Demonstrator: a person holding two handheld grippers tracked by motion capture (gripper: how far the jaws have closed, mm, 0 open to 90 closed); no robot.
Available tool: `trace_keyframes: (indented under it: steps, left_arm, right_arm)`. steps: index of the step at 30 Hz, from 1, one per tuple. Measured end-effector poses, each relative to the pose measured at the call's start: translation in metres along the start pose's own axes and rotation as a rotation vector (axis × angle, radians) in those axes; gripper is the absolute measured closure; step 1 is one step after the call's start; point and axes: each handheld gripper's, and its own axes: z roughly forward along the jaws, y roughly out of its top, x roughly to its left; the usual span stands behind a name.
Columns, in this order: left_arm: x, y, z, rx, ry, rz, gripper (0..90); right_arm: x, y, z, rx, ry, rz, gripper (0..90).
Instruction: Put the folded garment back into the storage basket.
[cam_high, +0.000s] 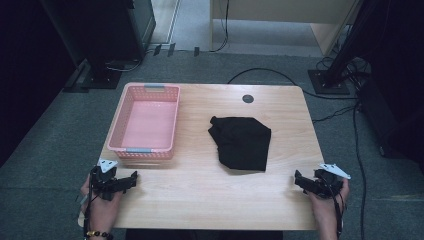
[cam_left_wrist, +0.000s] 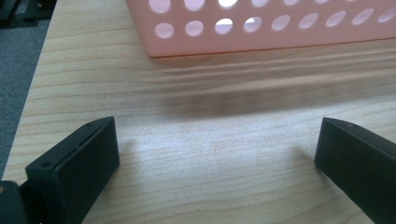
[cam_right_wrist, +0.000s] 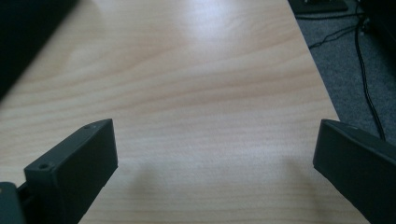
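A: Which step is this?

B: The very start, I'd say. Both hands rest at the near edge of the counter (cam_high: 200, 185). The left tongs (cam_high: 131, 179) sit just in front of the pink basket (cam_high: 119, 125), jaws spread wide with only bare wood between them. The right tongs (cam_high: 298, 179) are near the right corner, likewise released and holding nothing.

A: And the thing to be handled?

B: A crumpled black cloth (cam_high: 241, 142) lies in the middle of the counter, to the right of the basket and apart from it, well clear of both tongs. Its dark edge shows at the upper left corner of the right gripper view (cam_right_wrist: 23, 37).

A: Anything in the basket?

B: No, its floor shows pink and bare. In the left gripper view its perforated wall (cam_left_wrist: 261, 28) stands close ahead.

A: So the next move?

B: Likely a reach forward to the cloth. It's limp, so the tongs need to pinch an edge or fold firmly, probably one on each side, before lifting it toward the basket.
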Motion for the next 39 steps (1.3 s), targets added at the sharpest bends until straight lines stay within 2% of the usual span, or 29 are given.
trace_keyframes:
  steps: [7,13,21,26,39]
  left_arm:
    - [0.0,-0.001,-0.001,-0.001,0.001,-0.002,0.0]
    - [0.0,-0.001,-0.001,-0.002,0.002,-0.004,0.0]
    - [0.0,-0.001,-0.001,0.0,0.003,-0.002,0.0]
    - [0.0,-0.001,-0.001,-0.001,0.003,-0.002,0.0]
    - [0.0,-0.001,-0.001,0.0,0.002,-0.001,0.0]
  right_arm:
    - [0.006,0.009,-0.01,-0.064,0.032,0.027,0.0]
    - [0.012,0.017,-0.015,-0.092,0.047,0.012,0.0]
    - [0.024,0.025,-0.013,-0.084,0.084,0.002,0.0]
    - [0.033,0.032,-0.013,-0.1,0.107,-0.009,0.0]
    - [0.063,0.046,-0.004,-0.111,0.159,-0.027,0.0]
